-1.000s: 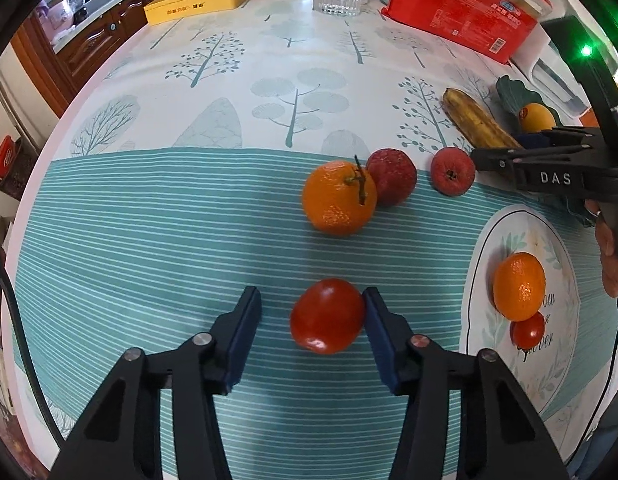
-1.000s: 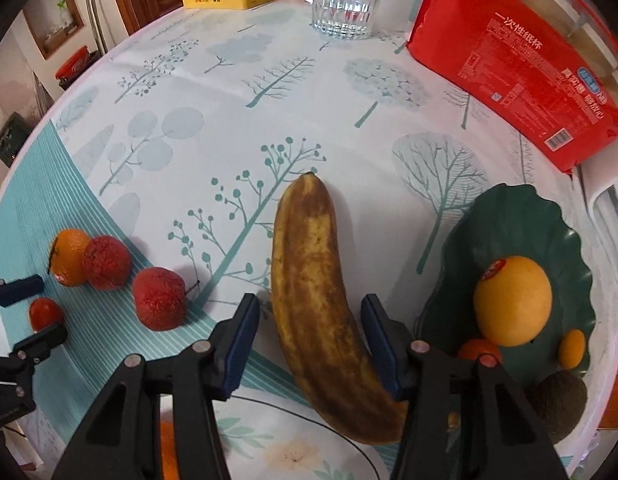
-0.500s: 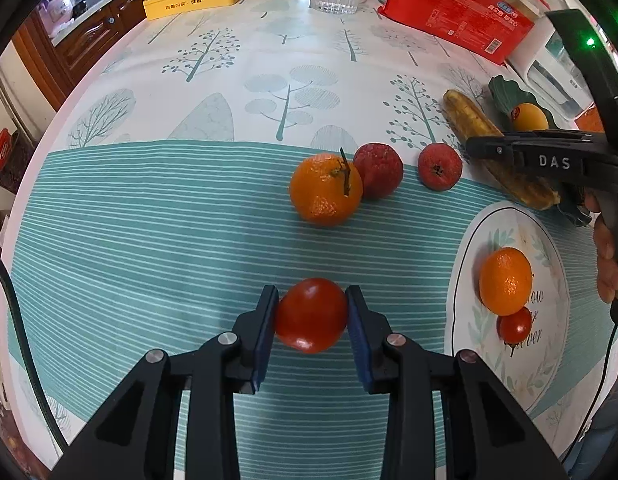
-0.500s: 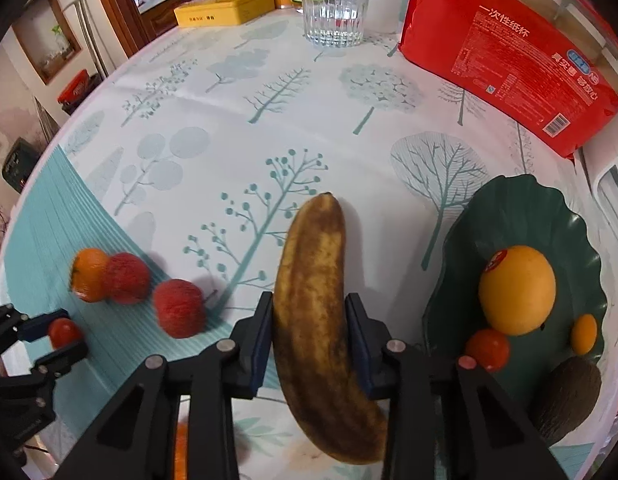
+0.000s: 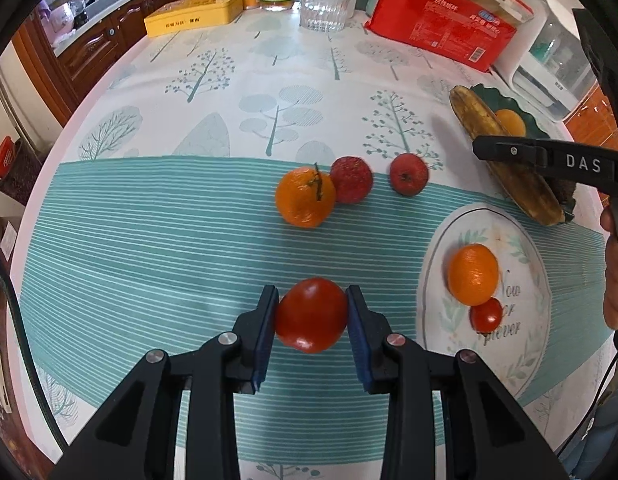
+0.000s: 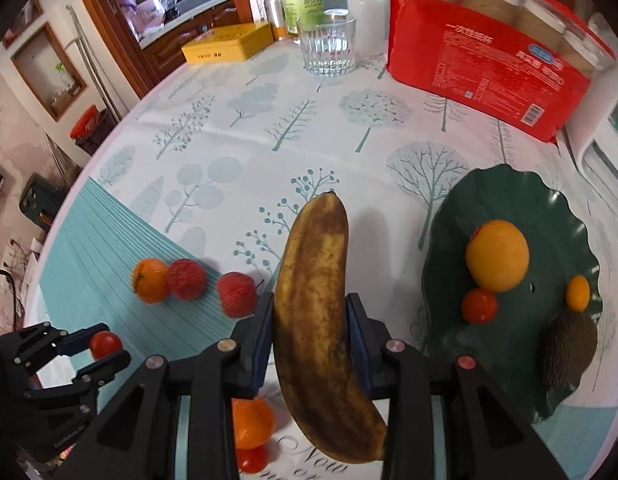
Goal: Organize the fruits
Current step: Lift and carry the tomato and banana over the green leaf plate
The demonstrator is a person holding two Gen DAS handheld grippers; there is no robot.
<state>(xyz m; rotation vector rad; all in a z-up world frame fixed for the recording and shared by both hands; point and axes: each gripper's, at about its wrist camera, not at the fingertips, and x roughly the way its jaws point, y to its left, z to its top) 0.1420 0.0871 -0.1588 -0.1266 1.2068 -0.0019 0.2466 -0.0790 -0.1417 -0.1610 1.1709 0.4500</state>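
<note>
Tomato sits clamped between the blue pads of the left gripper, above the striped teal part of the tablecloth. Banana, brown and spotted, is pinched between the pads of the right gripper, lying lengthwise along its fingers. Beyond the tomato an orange touches a red lychee, with a second lychee just beside. Right of them a white plate carries another orange and a small tomato; a green dish holds more fruit.

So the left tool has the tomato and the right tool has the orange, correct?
Not quite. The left tool does have the tomato, but the right tool is shut on the banana, not an orange, as the right wrist view shows.
</note>
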